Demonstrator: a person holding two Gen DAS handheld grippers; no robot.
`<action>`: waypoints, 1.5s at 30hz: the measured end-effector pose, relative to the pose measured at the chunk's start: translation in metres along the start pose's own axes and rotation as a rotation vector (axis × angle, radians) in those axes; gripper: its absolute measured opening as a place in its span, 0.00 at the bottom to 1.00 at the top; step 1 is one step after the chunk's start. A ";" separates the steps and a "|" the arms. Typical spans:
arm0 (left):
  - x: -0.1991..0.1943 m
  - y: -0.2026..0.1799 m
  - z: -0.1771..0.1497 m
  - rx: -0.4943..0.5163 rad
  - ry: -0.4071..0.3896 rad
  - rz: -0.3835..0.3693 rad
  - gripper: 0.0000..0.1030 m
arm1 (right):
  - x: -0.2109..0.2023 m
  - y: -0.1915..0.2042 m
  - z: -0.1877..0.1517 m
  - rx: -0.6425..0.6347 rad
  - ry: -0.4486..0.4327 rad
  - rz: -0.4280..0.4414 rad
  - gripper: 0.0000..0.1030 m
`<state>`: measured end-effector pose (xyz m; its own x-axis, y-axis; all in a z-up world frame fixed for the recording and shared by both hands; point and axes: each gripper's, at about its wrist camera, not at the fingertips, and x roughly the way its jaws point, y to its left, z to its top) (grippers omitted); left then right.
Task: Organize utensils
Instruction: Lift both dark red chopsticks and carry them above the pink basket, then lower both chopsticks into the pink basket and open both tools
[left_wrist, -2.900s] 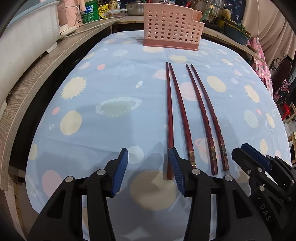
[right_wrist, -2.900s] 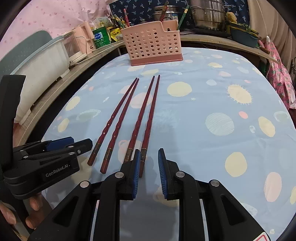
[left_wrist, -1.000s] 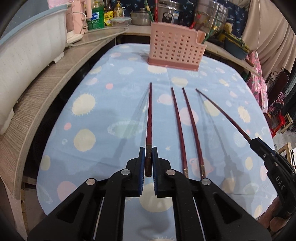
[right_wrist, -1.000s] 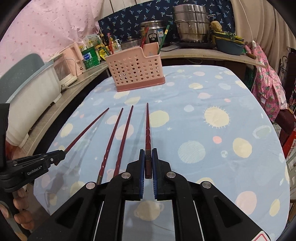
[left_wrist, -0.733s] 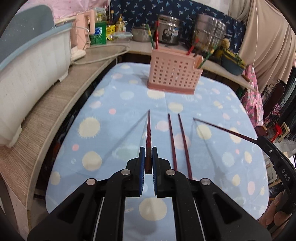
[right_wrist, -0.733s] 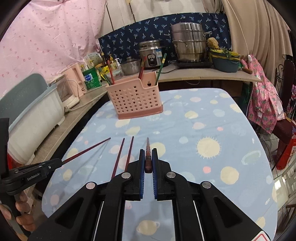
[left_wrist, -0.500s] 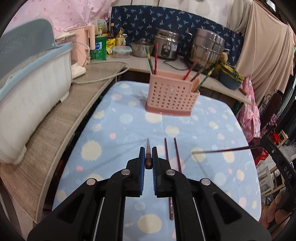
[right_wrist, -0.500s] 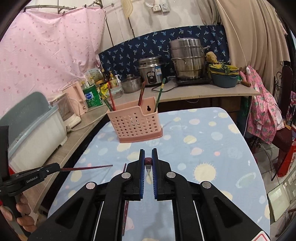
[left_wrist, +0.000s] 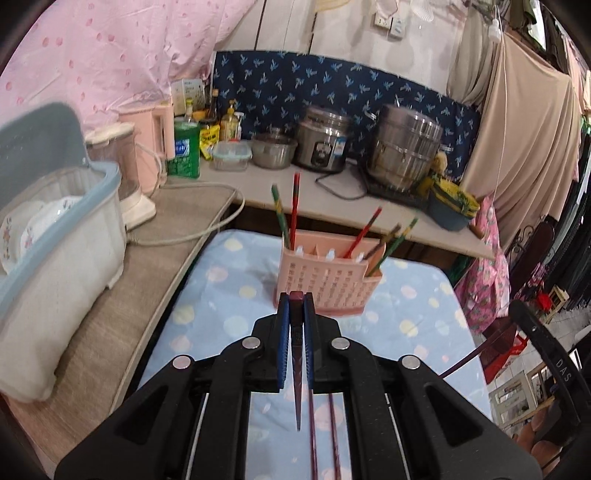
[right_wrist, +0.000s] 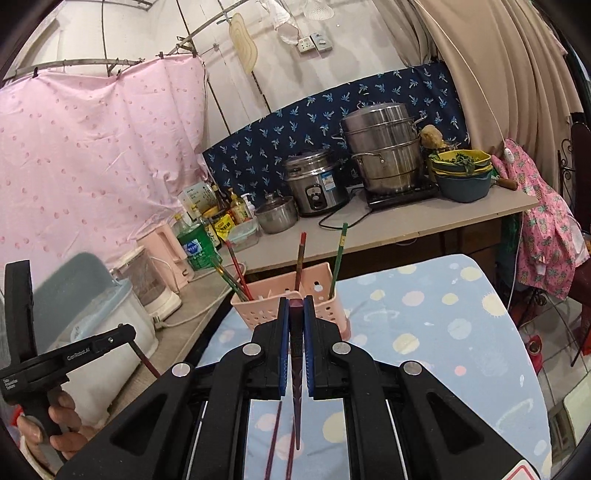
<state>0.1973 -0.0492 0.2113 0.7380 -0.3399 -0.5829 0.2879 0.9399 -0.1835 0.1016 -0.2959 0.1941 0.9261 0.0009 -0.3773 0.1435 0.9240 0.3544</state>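
1. The left gripper (left_wrist: 295, 306) is clamped on a dark red chopstick (left_wrist: 296, 384), its tip hanging low at frame centre.
2. The right gripper (right_wrist: 296, 310) pinches another chopstick (right_wrist: 296, 402) (tip also downward).
3. The pink basket (left_wrist: 325, 284) sits mid-frame just above, on the spotted tablecloth (left_wrist: 424, 314).
4. Two chopsticks (left_wrist: 323, 435) lie at lower centre.

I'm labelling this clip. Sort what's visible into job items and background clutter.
Job: left gripper and right gripper, each shut on a dark red chopstick; two chopsticks on the table; pink utensil basket.

Clutter: rice cooker, steamer pot, green bottle, dish bin.
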 end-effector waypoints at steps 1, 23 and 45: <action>-0.001 -0.002 0.010 -0.003 -0.020 -0.004 0.07 | 0.003 0.001 0.007 0.006 -0.012 0.009 0.07; 0.075 -0.015 0.142 -0.039 -0.233 0.027 0.07 | 0.136 0.018 0.129 0.057 -0.159 0.037 0.07; 0.127 0.004 0.097 -0.070 -0.109 0.048 0.35 | 0.180 -0.003 0.079 0.061 -0.011 -0.021 0.16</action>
<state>0.3514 -0.0916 0.2137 0.8131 -0.2929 -0.5031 0.2106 0.9537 -0.2147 0.2951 -0.3288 0.1933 0.9264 -0.0226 -0.3759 0.1836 0.8986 0.3984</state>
